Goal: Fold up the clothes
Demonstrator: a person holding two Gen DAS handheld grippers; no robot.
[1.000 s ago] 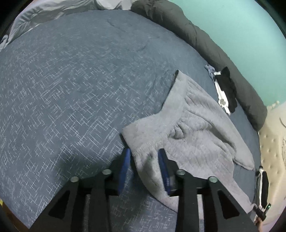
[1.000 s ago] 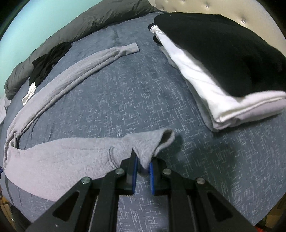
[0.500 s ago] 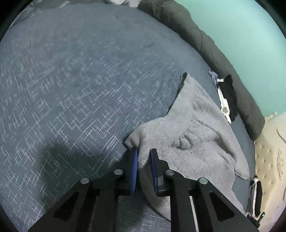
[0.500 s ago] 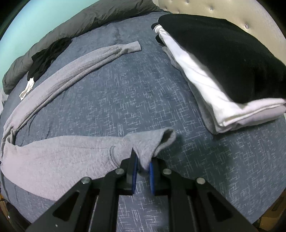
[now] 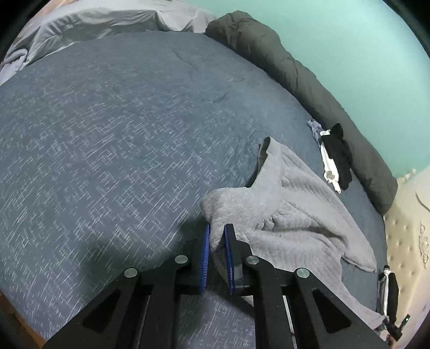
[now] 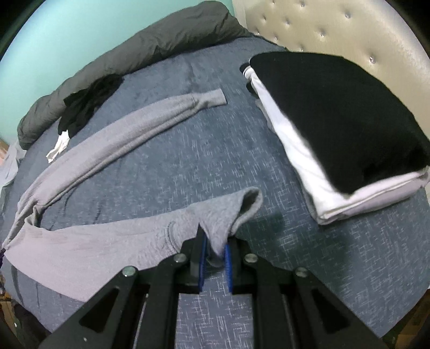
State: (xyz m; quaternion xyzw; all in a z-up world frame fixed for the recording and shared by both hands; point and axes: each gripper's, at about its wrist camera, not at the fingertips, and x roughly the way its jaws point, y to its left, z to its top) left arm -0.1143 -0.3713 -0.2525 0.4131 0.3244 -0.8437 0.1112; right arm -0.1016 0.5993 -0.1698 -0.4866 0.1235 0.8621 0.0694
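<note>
From the left wrist, the left tongs [image 5: 216, 239] are clamped on a bunched corner of the grey garment [image 5: 293, 214], pinched between the blue pads [image 5: 205, 255]. The rest of the garment spreads away to the right of the tongs over the bed [image 5: 107, 134], whose dark blue cover with pale flecks fills everything ahead and to the left. Beyond the garment, a long dark grey rolled duvet [image 5: 309, 83] runs along the far edge against a mint-green wall [image 5: 362, 53]. Just beside it lies a small heap of black and white clothes [image 5: 336, 158]. A pale grey blanket [image 5: 94, 21] is crumpled at the far left end. A cream padded headboard [image 5: 405, 220] stands at the far right.

From the right wrist, the right tongs [image 6: 215, 249] are clamped on a grey sleeve cuff [image 6: 228, 212], which rises off the bed cover [image 6: 188, 161] into them. The sleeve trails off to the left; a second sleeve [image 6: 134, 126] lies flat ahead and to the left. Ahead to the right sits a folded pile [image 6: 336, 128], black on top of white, next to the buttoned headboard [image 6: 336, 29].
</note>
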